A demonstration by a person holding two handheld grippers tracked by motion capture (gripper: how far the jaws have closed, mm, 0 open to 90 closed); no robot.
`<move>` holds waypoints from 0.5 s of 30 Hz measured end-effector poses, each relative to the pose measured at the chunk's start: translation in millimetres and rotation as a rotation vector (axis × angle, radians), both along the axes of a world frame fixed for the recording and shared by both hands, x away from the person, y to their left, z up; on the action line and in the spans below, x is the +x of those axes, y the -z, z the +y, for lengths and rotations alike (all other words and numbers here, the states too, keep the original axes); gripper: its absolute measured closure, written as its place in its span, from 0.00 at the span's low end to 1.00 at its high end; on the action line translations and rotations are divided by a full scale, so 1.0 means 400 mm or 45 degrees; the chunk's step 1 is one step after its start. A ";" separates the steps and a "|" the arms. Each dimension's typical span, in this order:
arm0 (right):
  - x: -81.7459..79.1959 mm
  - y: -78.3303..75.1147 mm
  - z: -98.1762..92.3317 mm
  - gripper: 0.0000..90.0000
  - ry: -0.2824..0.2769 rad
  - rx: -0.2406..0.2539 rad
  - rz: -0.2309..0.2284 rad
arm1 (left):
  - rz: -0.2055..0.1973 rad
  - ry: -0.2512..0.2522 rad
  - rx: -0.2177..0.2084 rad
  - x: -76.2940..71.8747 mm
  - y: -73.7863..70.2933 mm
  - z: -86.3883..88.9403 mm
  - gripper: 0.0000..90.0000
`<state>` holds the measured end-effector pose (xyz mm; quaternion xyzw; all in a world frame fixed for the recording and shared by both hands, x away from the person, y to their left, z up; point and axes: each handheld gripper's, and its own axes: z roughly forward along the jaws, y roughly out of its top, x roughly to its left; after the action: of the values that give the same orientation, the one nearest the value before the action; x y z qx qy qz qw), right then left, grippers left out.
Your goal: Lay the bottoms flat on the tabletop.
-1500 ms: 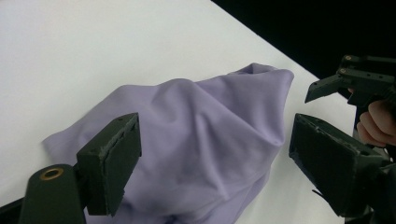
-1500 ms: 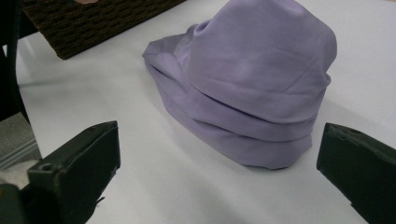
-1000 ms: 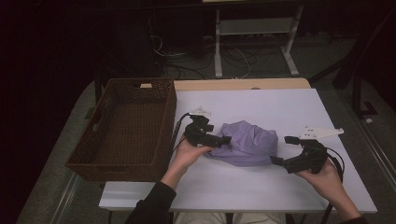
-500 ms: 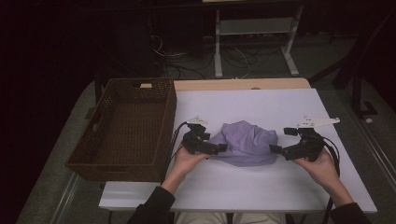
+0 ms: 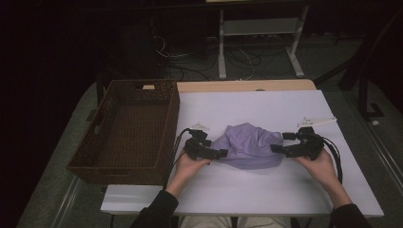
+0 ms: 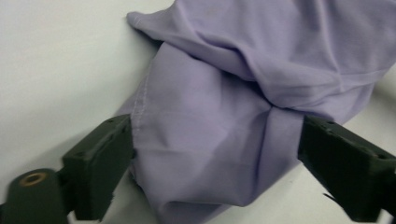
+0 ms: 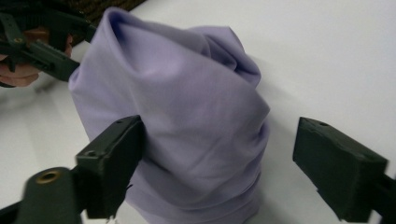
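While the purple cloth (image 5: 248, 151) lay bunched on the white table (image 5: 266, 107) beside the basket (image 5: 127, 128), the left gripper (image 5: 219, 153) and right gripper (image 5: 276, 148) had jaws apart, just closing around its ends. Each should pinch plenty of cloth before lifting.

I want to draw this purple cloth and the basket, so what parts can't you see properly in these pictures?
- Purple cloth: its underside and inner folds are hidden by its own bunched layers, in every view.
- Basket: the floor along its near wall is hidden by that wall in the high view.
- White tag near the right gripper: too small to read in the high view.
- Left gripper: its body is cut off by the left gripper view's bottom edge.
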<state>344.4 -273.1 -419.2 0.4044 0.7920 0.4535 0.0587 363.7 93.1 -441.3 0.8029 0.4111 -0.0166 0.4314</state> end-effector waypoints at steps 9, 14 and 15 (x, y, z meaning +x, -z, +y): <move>0.031 0.022 0.003 0.61 -0.062 0.083 0.035 | 0.020 -0.021 0.033 -0.004 0.025 -0.014 0.64; 0.047 0.014 0.020 0.85 -0.074 0.043 0.032 | 0.049 -0.014 0.012 0.006 0.036 -0.007 0.97; 0.047 0.014 0.020 0.85 -0.074 0.043 0.032 | 0.045 -0.017 0.014 0.005 0.036 -0.007 0.97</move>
<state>363.3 -265.1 -424.7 0.3878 0.7963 0.4634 0.0287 365.8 90.2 -455.5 0.8020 0.4240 -0.0256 0.4199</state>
